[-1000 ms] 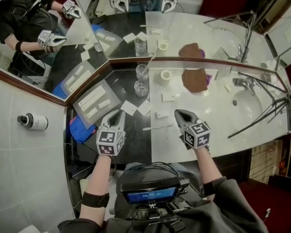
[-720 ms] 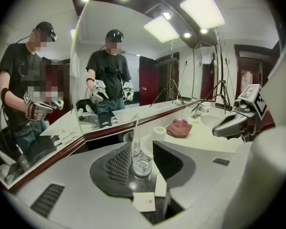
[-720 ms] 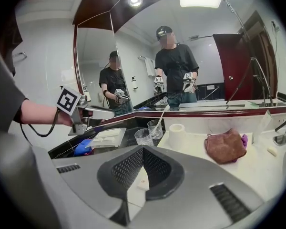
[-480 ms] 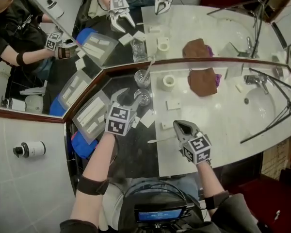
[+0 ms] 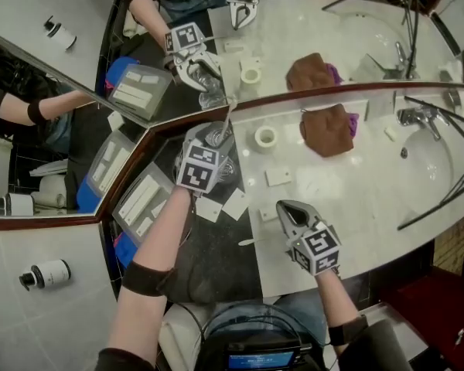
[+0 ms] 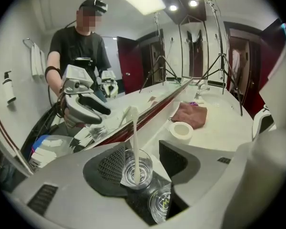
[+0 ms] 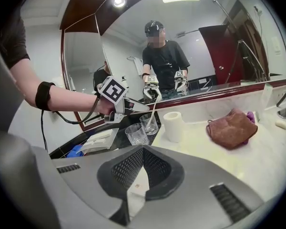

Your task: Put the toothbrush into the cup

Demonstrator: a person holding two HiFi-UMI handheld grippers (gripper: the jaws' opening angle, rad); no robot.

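1. Far left, on the dark end of the counter (image 5: pixel 356 199): a clear tray of white packets (image 5: pixel 143 199) lies close under the mirror's corner.
2. At the back edge by the mirror is the left gripper (image 6: pixel 142 160). Its fingers are wide and have just been opening. The cup stands between them, not gripped: one finger is just beside the glass wall, the other apart from it.
3. The cup (image 6: pixel 137 171) is clear glass, upright at the back edge. The white toothbrush (image 6: pixel 135 132) stands in it, bristle end up, leaning toward the mirror.
4. A second glass (image 6: pixel 160 206) stands just beside the cup, on its front side.
5. Flat white packets (image 5: pixel 236 205) lie where the dark surface meets the white.
6. Near the front edge is the right gripper (image 7: pixel 142 148), fingers closed together with nothing held.
7. A white roll (image 5: pixel 264 137) stands upright near the back edge, with a crumpled brown cloth (image 5: pixel 327 128) to its right.
8. At the right end are the sink (image 5: pixel 433 168) and its tap (image 5: pixel 412 117).
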